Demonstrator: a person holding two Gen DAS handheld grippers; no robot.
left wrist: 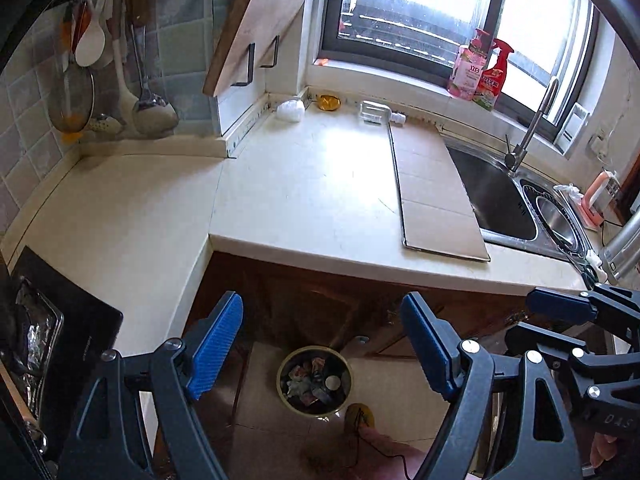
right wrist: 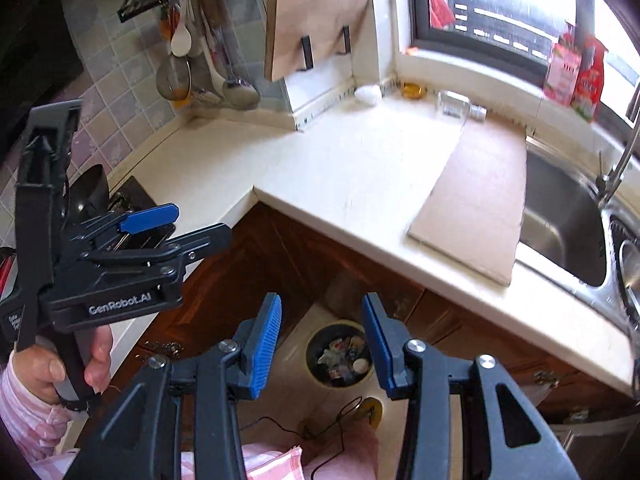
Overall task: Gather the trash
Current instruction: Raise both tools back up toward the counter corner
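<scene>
Left gripper (left wrist: 322,344): blue pads wide apart, nothing between them. Its body, seen from the right wrist view, reads "GenRobot.AI"; a hand (right wrist: 60,364) in a pink checked sleeve grips its handle. Right gripper (right wrist: 322,346): jaws partly apart, empty.

Below both, on the tiled floor against the brown cabinet, a round trash bin (left wrist: 315,380) holds crumpled wrappers and scraps, mixed colours, one pale round piece.

Countertop (left wrist: 288,200): flat cardboard sheet (left wrist: 436,200) beside the steel sink (left wrist: 496,196).

Far back: white crumpled wad (left wrist: 291,110), amber dish (left wrist: 328,102), clear bottle (left wrist: 376,113) on its side. Windowsill bottles, labels unreadable.
</scene>
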